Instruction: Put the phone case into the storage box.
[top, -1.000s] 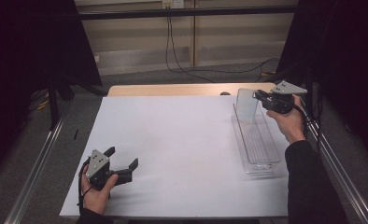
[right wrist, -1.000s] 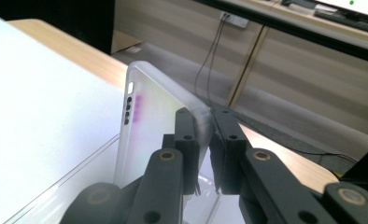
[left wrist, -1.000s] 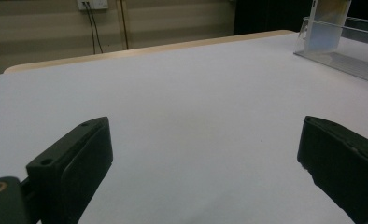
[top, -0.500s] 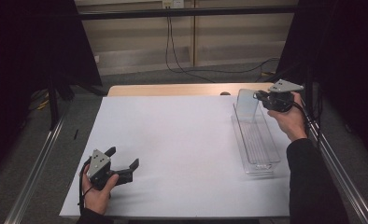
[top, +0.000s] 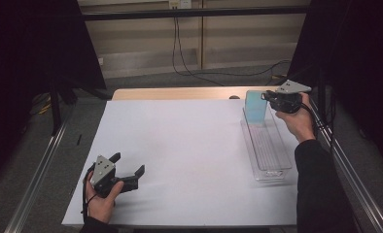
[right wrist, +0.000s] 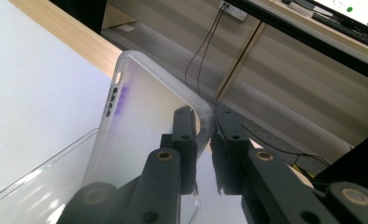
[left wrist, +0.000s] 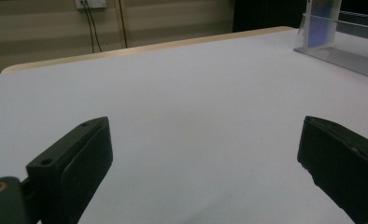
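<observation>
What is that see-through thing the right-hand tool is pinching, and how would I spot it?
Look to the right side of the white table, where a long clear tray lies. At its far end stands a frosted phone case, upright, its edge pinched by the right tool. It alone stands up and shows a bluish tint.

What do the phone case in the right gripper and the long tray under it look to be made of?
Phone case: likely soft frosted plastic or silicone; translucent, matte, with moulded side cutouts, clamped at its edge by the right gripper. Tray: apparently hard clear plastic, glossy, ribbed floor, the table sheet showing through.
</observation>
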The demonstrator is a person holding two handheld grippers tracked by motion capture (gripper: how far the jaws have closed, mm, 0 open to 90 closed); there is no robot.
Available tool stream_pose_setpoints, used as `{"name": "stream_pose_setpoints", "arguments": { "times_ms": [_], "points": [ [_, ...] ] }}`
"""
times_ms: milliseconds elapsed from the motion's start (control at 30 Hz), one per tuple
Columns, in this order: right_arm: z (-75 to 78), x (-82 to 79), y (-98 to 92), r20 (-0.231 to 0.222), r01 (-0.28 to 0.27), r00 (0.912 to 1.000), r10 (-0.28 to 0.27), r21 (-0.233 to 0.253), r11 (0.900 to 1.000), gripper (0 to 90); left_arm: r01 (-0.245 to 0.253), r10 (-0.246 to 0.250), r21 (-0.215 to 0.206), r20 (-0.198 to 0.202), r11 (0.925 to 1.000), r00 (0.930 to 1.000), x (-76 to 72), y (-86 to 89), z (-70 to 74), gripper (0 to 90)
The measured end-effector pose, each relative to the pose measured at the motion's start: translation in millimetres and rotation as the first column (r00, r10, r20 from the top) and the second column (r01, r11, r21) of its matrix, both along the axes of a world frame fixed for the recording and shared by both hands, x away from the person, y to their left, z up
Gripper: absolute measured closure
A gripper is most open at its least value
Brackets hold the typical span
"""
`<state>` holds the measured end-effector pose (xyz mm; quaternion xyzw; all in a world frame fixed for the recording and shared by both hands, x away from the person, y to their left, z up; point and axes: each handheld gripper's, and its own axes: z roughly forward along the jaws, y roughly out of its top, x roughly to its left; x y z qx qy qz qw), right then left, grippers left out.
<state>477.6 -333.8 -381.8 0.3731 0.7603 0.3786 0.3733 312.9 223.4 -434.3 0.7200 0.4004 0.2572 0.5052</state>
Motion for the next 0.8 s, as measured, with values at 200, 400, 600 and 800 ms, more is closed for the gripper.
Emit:
{"name": "stream_pose_setpoints", "arguments": {
  "times_ms": [200,400,600,800],
  "points": [
    [0.1,5.9,2.3,-0.014,-0.008,0.9999,0.008,0.0,1.0,79.5,0.0,0.0,0.0,0.001,1.0,1.0,0.2,1.1,-0.2,3.3],
    [2.3,3.6,-1.3,-0.049,-0.017,0.9986,0.018,0.021,1.0,79.4,0.0,0.0,-0.001,0.0,1.0,1.0,-0.1,0.1,0.0,3.3],
    [5.5,0.3,-6.8,-0.1,-0.025,0.9946,0.029,0.037,0.999,80.1,0.003,-0.003,0.002,0.0,1.0,1.0,0.3,-1.2,-0.2,3.4],
    [11.0,-0.9,-7.9,-0.165,-0.016,0.9859,0.028,0.074,0.997,81.3,0.002,-0.002,0.002,0.0,1.0,1.0,0.1,-1.4,0.1,3.5]
  ]
}}
